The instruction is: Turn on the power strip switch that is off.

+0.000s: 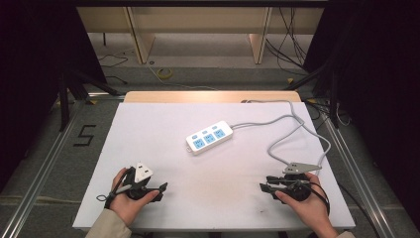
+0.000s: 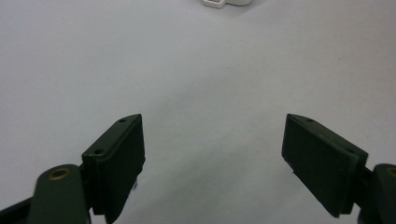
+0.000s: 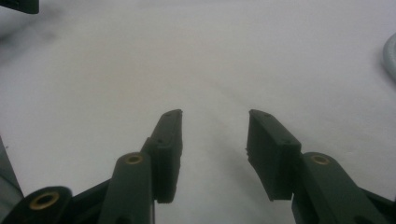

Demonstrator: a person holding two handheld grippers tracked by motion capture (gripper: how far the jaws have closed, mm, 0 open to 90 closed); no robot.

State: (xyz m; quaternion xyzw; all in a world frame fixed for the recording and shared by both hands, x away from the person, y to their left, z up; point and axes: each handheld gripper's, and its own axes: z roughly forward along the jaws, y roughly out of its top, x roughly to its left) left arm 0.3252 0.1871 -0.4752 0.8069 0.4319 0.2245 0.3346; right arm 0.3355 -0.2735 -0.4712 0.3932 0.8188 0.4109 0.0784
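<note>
The left tongs [image 2: 212,140] stand wide apart and grasp nothing; the right tongs [image 3: 215,135] are parted more narrowly, also empty. Both rest low over the near edge of the white rectangular surface [image 1: 163,148], one in each hand, well apart from each other. Farther up, near the middle, lies the white three-outlet power strip with blue socket faces [image 1: 210,137], flat and angled, its grey cable [image 1: 292,130] looping away to the right and back toward the right hand [image 1: 307,203]. The likely step is a reach: approach across the strip's short sides, tongs level, clear of the cable loop. In the left gripper view the strip's corner [image 2: 228,3] is cut off at the top edge. No plug end is discernible.
</note>
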